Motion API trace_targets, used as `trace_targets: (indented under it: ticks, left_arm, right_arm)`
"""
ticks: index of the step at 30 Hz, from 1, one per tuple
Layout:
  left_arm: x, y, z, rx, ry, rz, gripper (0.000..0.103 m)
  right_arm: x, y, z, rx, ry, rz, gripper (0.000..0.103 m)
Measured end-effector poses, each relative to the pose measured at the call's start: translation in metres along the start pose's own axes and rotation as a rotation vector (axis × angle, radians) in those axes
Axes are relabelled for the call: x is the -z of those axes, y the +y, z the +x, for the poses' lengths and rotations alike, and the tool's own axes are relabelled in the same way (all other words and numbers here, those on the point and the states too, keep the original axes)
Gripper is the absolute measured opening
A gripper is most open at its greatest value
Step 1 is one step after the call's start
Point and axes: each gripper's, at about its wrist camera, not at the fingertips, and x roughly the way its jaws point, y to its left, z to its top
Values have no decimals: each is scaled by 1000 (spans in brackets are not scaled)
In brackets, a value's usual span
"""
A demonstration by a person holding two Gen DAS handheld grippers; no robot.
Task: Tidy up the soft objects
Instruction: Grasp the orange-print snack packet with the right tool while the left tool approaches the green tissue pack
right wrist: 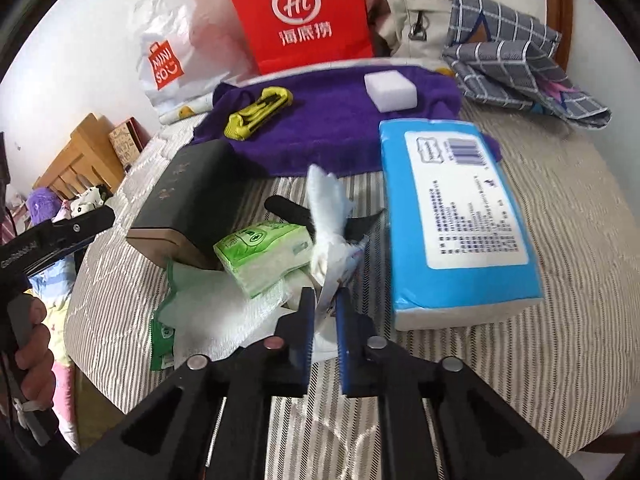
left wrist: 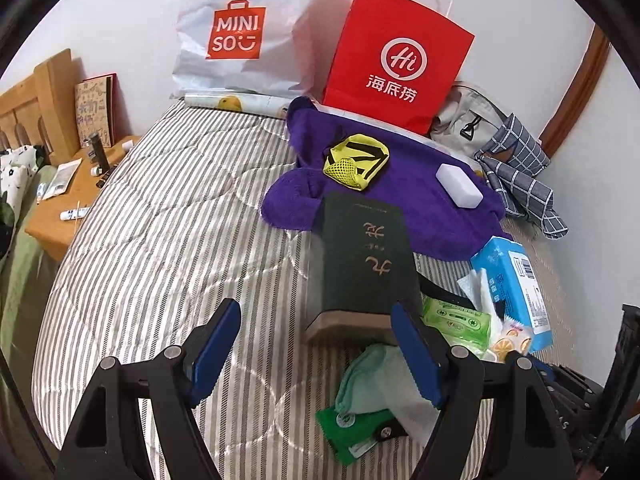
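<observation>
My left gripper [left wrist: 316, 344] is open and empty above the striped bed, its jaws either side of the near end of a dark green box [left wrist: 362, 256]. My right gripper [right wrist: 323, 312] is shut on a white tissue [right wrist: 326, 216] that sticks up between its fingers. Around it lie a green tissue pack [right wrist: 264, 254], a pale green cloth [left wrist: 376, 376], a blue tissue pack [right wrist: 452, 216] and a green packet [left wrist: 352, 428]. A purple towel [left wrist: 400, 200] farther back carries a yellow mesh pouch [left wrist: 356, 160] and a white sponge [left wrist: 459, 185].
A red paper bag [left wrist: 396, 64] and a white Miniso bag [left wrist: 240, 36] stand against the wall. A grey checked cloth [right wrist: 508, 52] and a beige bag [left wrist: 468, 120] lie at the back right. A wooden bedside table [left wrist: 68, 204] with small items stands left of the bed.
</observation>
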Motion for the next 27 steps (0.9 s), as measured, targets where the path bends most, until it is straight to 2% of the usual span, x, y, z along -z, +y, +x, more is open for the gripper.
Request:
trace_targets:
  ticks: [3, 12, 18, 25, 27]
  left_arm:
    - [5, 0, -5, -1, -5, -7, 76]
    - [24, -8, -12, -7, -8, -11, 76]
    - [41, -16, -10, -18, 0, -2, 76]
    - [61, -22, -6, -29, 16, -1, 76]
    - [66, -21, -5, -32, 19, -4, 76]
  right_arm:
    - [3, -5, -16, -14, -33, 6, 3]
    - [21, -26, -63, -63, -100, 31, 2]
    - [46, -45, -76, -121, -53, 33, 2]
    - [63, -83, -43, -107, 47, 62, 3]
    - [62, -94, -35, -73, 47, 60, 8]
